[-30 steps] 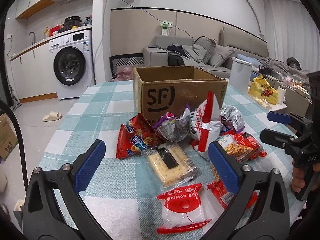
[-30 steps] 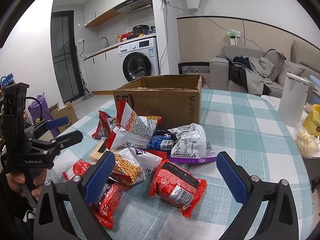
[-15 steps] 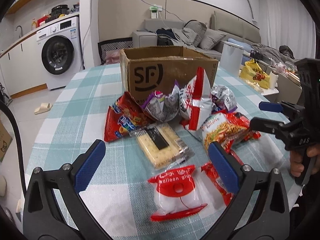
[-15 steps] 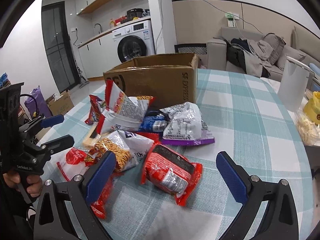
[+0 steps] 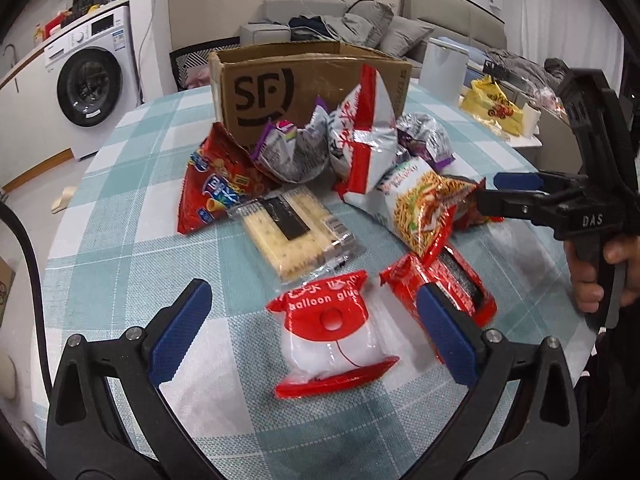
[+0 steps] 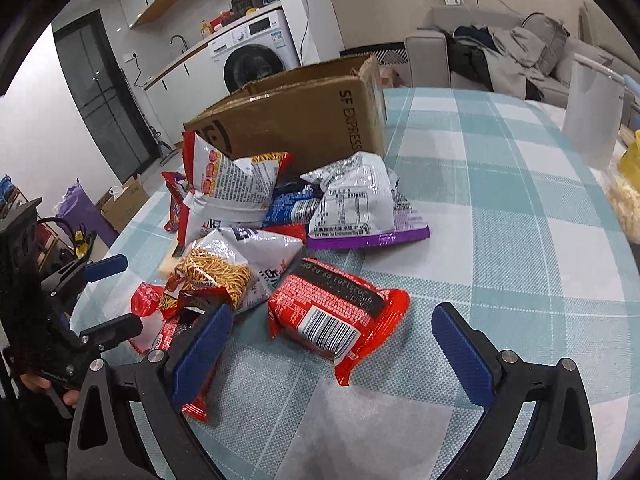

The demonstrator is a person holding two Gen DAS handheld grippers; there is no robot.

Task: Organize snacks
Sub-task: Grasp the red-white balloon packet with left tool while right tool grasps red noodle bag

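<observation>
Here, in the left wrist view, the left tool hangs spread wide, gripping nothing, over a balloon glue pack lying flat on the checked surface: light, slick, crinkly film, best pinched across its puffy middle. In the right wrist view, the right tool is likewise spread and unladen above a glossy red noodle packet; its contents probably snap easily. The cardboard box stands beyond.
</observation>
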